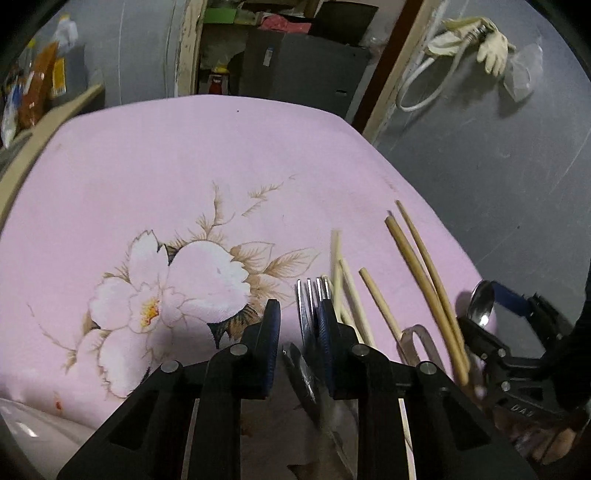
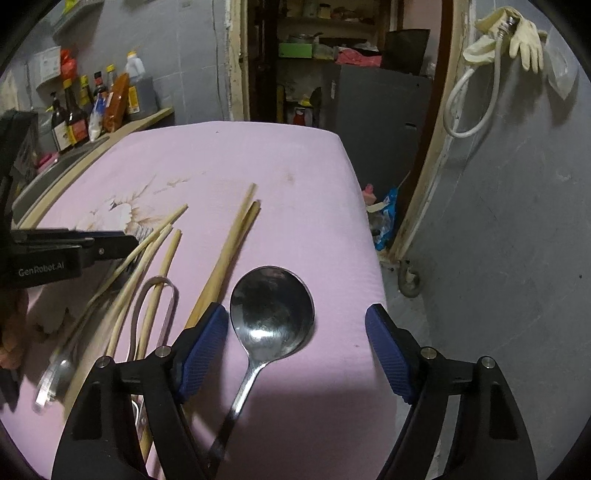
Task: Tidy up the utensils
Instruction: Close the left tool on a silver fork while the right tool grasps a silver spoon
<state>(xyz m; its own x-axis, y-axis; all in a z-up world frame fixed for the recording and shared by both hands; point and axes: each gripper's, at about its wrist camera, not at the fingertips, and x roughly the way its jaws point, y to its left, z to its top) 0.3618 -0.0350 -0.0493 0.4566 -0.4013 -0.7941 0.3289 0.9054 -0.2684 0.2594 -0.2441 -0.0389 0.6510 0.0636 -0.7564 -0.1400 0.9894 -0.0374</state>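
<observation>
A metal fork (image 1: 312, 295) lies on the pink flowered cloth (image 1: 166, 177), its tines poking out beside the right finger of my left gripper (image 1: 299, 325). The left jaws stand open around the fork's neck; contact is unclear. Several wooden chopsticks (image 1: 424, 269) and a clear looped utensil (image 1: 417, 339) lie to the right. In the right wrist view a steel spoon (image 2: 271, 314) lies between the wide-open fingers of my right gripper (image 2: 295, 347), bowl forward. The chopsticks also show there (image 2: 229, 251), and so do the looped utensil (image 2: 153, 310) and my left gripper (image 2: 129, 240).
The cloth-covered table's right edge (image 2: 373, 258) drops to a grey floor with a blue bag (image 2: 386, 218). Sauce bottles (image 2: 77, 110) stand on a counter at the left. A doorway with shelves (image 2: 332, 55) is behind. Gloves and a hose (image 2: 509, 33) hang on the wall.
</observation>
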